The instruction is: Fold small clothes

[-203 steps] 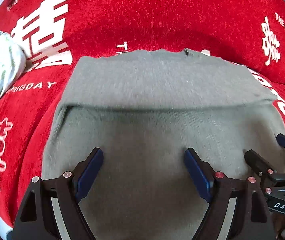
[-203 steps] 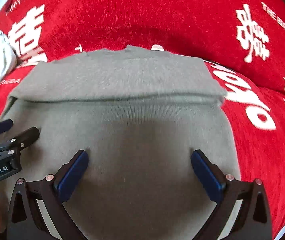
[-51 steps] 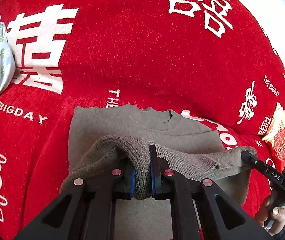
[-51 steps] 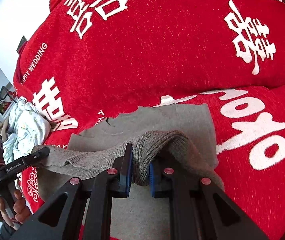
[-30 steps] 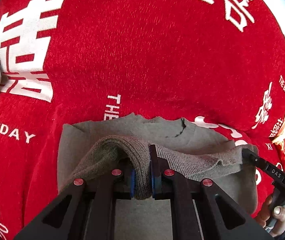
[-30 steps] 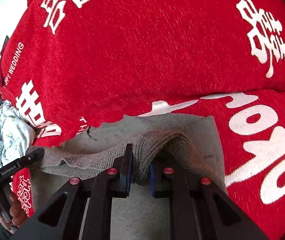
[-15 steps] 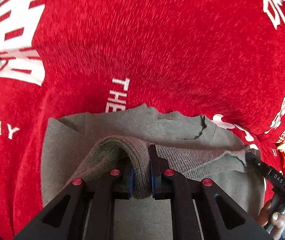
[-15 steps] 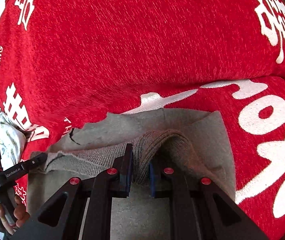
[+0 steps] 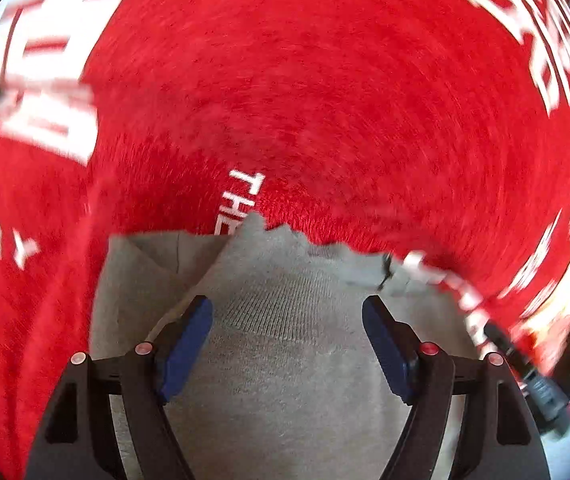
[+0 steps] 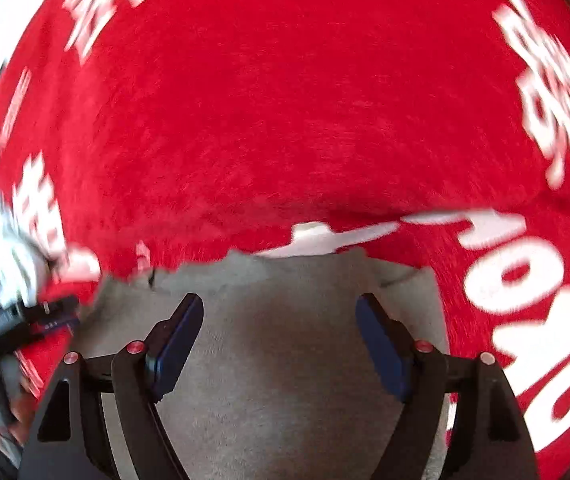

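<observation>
A grey knit garment (image 9: 285,360) lies folded on the red cover, its far edge ragged against the red. In the left wrist view my left gripper (image 9: 287,320) is open and empty just above the garment, blue pads spread wide. In the right wrist view the same garment (image 10: 281,360) fills the lower middle, and my right gripper (image 10: 279,316) is open and empty above it. The right gripper also shows blurred at the right edge of the left wrist view (image 9: 533,376). The left gripper shows blurred at the left edge of the right wrist view (image 10: 17,320).
A red plush cover with white lettering (image 9: 325,100) spreads under and beyond the garment in both views (image 10: 285,120). A pale floral bundle (image 10: 5,240) lies at the far left. Both views are motion blurred.
Both grippers were shut on the lifted near edge of the garment; now both have opened and let it go. The edge lies laid over the far part.
</observation>
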Tool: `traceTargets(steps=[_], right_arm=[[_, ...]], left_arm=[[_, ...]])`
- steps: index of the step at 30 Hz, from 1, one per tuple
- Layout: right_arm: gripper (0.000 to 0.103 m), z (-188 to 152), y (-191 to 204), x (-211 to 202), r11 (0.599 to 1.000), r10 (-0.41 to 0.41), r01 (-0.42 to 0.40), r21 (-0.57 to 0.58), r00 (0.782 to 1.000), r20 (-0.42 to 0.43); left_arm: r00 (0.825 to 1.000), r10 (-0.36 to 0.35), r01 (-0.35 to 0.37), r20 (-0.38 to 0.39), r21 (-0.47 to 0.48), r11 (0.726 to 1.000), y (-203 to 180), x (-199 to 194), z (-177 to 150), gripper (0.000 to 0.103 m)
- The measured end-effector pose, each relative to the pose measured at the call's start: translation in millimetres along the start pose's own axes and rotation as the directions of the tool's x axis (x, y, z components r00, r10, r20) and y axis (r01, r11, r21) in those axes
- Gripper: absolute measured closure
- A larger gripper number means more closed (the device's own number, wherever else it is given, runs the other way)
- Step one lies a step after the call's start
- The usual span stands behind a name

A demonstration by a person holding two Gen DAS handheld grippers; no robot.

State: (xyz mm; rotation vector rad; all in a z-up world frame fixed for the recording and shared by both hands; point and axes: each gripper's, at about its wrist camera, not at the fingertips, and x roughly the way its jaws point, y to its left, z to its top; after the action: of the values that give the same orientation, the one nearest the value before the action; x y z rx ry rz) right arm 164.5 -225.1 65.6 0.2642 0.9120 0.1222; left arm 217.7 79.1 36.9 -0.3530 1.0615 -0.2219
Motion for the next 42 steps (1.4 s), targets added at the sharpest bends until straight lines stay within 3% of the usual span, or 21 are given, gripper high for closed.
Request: traceTargets(steps=[2,4,6,7,9,11,14,18,21,25,28,33,34,36,38,40,42], right_arm=[[0.021,-1.7,19.2,15.8,0.996,-0.018,0.011,-0.092,0.997,-0.070],[0.021,-4.7,26.9,33.0,0.989,-0.070,0.054,-0.136,0.990,-0.119],[0.021,-5.4,20.3,47.0,0.984,-0.129,0.108,-0.140,0.981,-0.147],[0.021,-5.9,11.0,55.3,0.982,-0.163,0.142,-0.126,0.971,-0.174],[0.022,-6.6,-8.1,64.3,0.977,-0.208,0.194,-0.092,0.957,-0.200],[0.022,-6.0,-21.0,58.0,0.986,-0.164,0.160,-0.040,0.970,-0.180],[0.021,-11.8,-19.3,30.8,0.985,-0.170,0.171,-0.008,0.977,-0.130],[0.021,-48.0,5.8,-16.1,0.995,-0.085,0.081,-0.056,0.994,-0.063],[0.021,-92.1,28.9,-40.4,0.985,-0.090,0.083,-0.152,0.995,-0.037],[0.021,-140.2,34.2,-39.4,0.954,-0.176,0.161,-0.254,0.984,-0.033],[0.020,-154.4,12.3,-51.9,0.961,-0.173,0.169,-0.217,0.985,0.000],[0.019,-164.1,-23.7,-75.1,0.964,-0.218,0.216,-0.154,0.976,0.005],[0.018,-166.0,-26.0,-78.3,0.958,-0.252,0.250,-0.144,0.968,-0.001],[0.018,-166.2,-35.8,-90.1,0.971,-0.229,0.227,-0.071,0.973,-0.018],[0.018,-165.4,-39.2,-101.5,0.975,-0.222,0.222,-0.027,0.975,-0.006],[0.018,-160.1,-32.5,-103.3,0.977,-0.212,0.212,-0.026,0.977,0.005],[0.018,-155.2,-20.5,-100.3,0.979,-0.201,0.201,-0.045,0.980,0.005]], left_arm=[[0.994,0.109,-0.108,0.001,0.145,0.983,-26.2,11.3,-6.5,0.025],[0.972,0.233,-0.230,0.021,0.269,0.935,-42.8,28.9,-14.5,0.025],[0.952,0.305,-0.295,0.005,0.271,0.916,-35.8,45.3,-13.3,0.025],[0.952,0.305,-0.292,-0.017,0.245,0.924,-26.1,51.8,-11.6,0.025],[0.968,0.250,-0.239,-0.033,0.196,0.951,-12.2,52.7,-8.3,0.025],[0.969,0.244,-0.232,-0.037,0.194,0.953,-11.7,46.4,-8.2,0.025],[0.964,0.266,-0.265,0.021,0.172,0.949,-17.6,18.6,-18.4,0.025],[0.981,0.189,-0.193,0.041,0.172,0.966,-31.8,-16.2,-62.5,0.025],[0.971,0.226,-0.237,0.072,0.238,0.942,-46.5,-29.2,-109.2,0.025],[0.955,0.278,-0.297,0.106,0.254,0.921,-43.5,-36.6,-151.5,0.025],[0.948,0.288,-0.312,0.133,0.226,0.923,-23.1,-45.6,-169.6,0.015],[0.953,0.267,-0.290,0.144,0.184,0.939,8.1,-74.8,-185.5,0.015],[0.948,0.276,-0.301,0.155,0.166,0.939,12.7,-83.7,-188.5,0.015],[0.934,0.311,-0.333,0.173,0.111,0.936,26.0,-96.2,-192.4,0.015],[0.954,0.262,-0.270,0.146,0.032,0.962,44.4,-102.2,-191.9,0.015],[0.984,0.158,-0.151,0.079,-0.081,0.985,65.8,-96.2,-189.2,0.015],[0.990,0.098,-0.084,0.099,-0.139,0.987,74.4,-96.1,-185.2,0.015]])
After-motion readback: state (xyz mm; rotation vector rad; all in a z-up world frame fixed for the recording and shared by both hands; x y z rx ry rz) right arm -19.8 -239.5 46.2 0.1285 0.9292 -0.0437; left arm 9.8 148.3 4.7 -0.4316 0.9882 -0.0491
